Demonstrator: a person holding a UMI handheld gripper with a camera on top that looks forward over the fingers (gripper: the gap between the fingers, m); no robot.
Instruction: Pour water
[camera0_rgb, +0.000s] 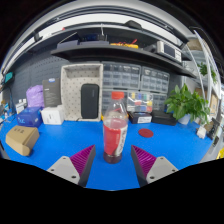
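A clear plastic bottle (115, 129) with a red cap, a red label and reddish contents stands upright on the blue table (60, 150). My gripper (114, 160) is open, its two magenta pads (84, 158) spread wide. The bottle's base sits just ahead of the fingertips, in line with the gap, with clear space at each side. A small red cap-like disc (146, 132) lies on the table beyond the right finger.
A cardboard box (21, 139) and a blue bag (27, 118) lie at the left. A white panel with a dark insert (82, 92) stands behind the bottle. A potted plant (186, 103) is at the right. Shelves with bins run along the back.
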